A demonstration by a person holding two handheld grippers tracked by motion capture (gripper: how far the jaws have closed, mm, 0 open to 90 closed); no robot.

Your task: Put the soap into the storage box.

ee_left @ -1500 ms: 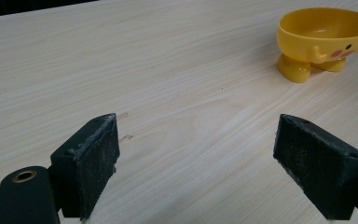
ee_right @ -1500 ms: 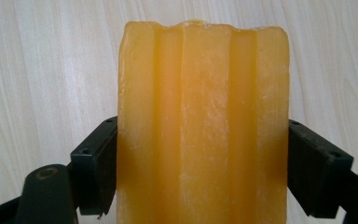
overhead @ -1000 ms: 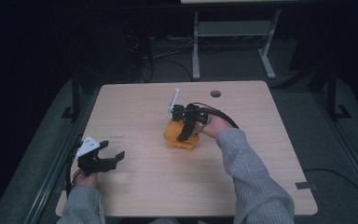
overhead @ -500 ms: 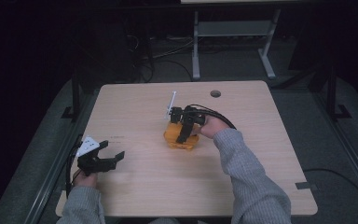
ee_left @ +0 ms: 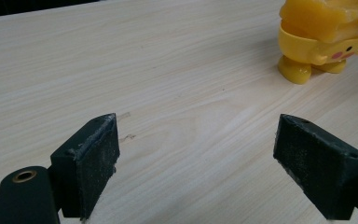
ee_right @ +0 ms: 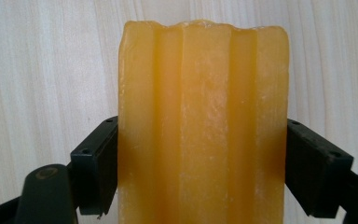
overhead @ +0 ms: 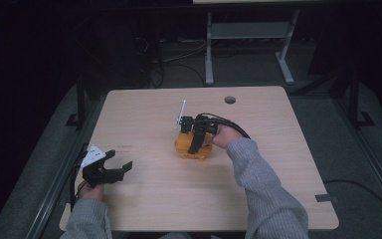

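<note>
Your right gripper [overhead: 197,140] is clamped on the orange block [ee_right: 203,126], jaws pressing both of its long sides, ribbed face up toward the camera. The block sits on top of the yellow toy [ee_left: 324,39], a duck-like holder near the middle of the table [overhead: 278,164], just your side of the white stick [overhead: 180,113]. Looks like you're seating or lifting the block at the toy; keep the grip square, move straight along the toy's axis, don't twist or the toy may tip. Left gripper [overhead: 110,171] is spread wide, holding nothing, well to the left of the toy near the table edge; bring it over to steady the toy's base if it shifts. Can't tell if the toy holds anything besides the block.
</note>
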